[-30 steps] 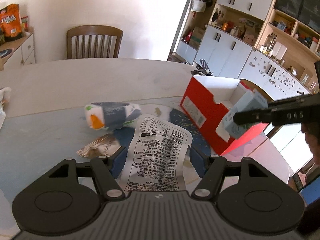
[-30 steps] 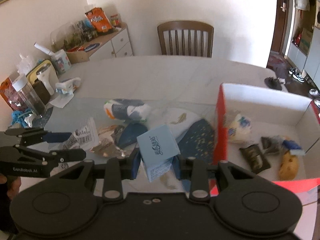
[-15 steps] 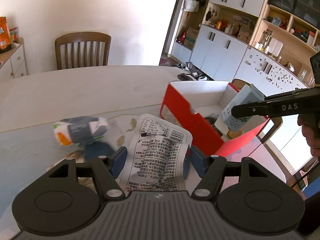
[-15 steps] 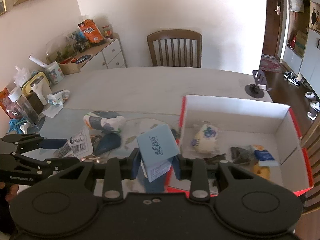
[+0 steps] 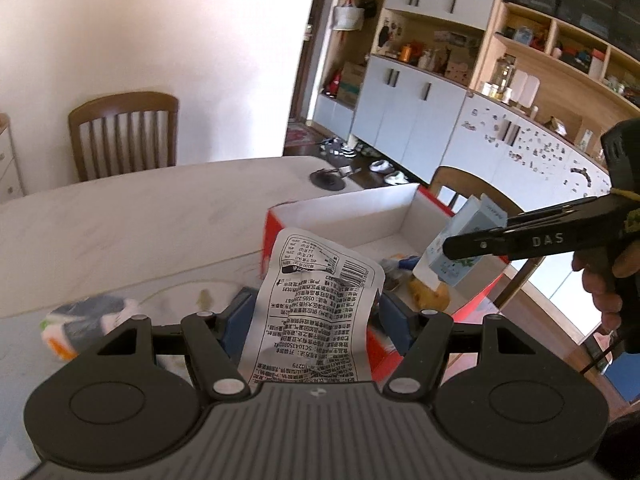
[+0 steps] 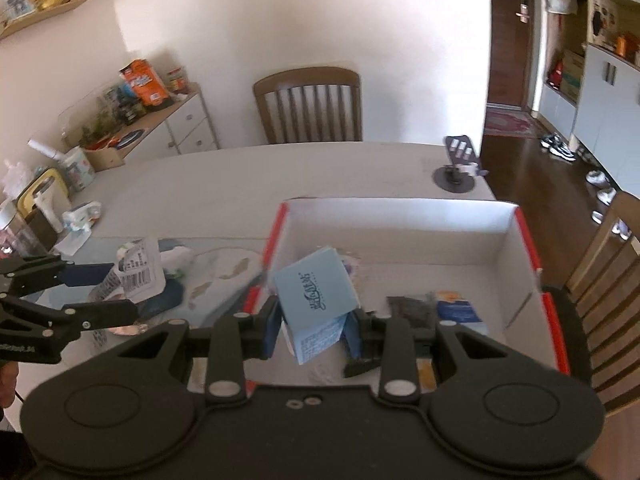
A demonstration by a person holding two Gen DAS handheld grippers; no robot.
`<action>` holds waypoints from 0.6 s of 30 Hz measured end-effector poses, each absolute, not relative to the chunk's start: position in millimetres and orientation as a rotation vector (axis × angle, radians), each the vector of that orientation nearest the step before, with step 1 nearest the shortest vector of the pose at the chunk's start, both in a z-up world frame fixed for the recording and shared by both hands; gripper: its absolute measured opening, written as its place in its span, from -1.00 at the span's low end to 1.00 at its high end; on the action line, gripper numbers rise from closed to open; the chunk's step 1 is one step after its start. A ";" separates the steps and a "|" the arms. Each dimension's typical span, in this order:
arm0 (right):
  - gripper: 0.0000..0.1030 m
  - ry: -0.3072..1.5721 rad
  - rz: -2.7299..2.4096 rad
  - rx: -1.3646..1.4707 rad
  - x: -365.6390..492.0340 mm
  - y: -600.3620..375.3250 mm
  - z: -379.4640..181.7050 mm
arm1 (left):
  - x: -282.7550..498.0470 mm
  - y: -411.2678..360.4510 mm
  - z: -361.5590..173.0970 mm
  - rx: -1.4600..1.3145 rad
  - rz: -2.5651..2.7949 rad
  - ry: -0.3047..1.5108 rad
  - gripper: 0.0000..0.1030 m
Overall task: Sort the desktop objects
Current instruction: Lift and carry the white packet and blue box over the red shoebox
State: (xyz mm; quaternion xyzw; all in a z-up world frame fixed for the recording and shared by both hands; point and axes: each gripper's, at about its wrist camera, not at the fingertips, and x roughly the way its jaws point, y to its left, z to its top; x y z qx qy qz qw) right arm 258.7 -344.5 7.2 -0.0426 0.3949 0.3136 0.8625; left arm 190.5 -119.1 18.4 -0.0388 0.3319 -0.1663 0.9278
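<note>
Left wrist view: the left gripper (image 5: 316, 312) pinches a white printed packet (image 5: 316, 304), held upright before the red box (image 5: 276, 240) near the desk's right edge. A rolled pouch (image 5: 80, 324) lies on the desk (image 5: 140, 216) at left.

Right wrist view: the right gripper (image 6: 314, 322) clamps a blue carton (image 6: 316, 288), tilted over the box's near-left corner; snack packs (image 6: 440, 308) lie inside. A phone stand (image 6: 458, 168) sits at the desk's far-right corner.
</note>
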 end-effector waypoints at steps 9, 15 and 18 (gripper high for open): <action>-0.37 0.855 0.593 -0.073 290.1 -372.7 -6.2 | 226.1 -167.0 17.7 -0.014 -0.418 0.693 0.31; -0.37 0.877 0.580 -0.093 306.2 -377.4 -17.8 | 248.8 -197.1 6.4 0.020 -0.438 0.735 0.31; -0.38 0.879 0.573 -0.101 316.1 -380.0 -23.9 | 257.5 -208.0 -0.9 0.049 -0.438 0.750 0.31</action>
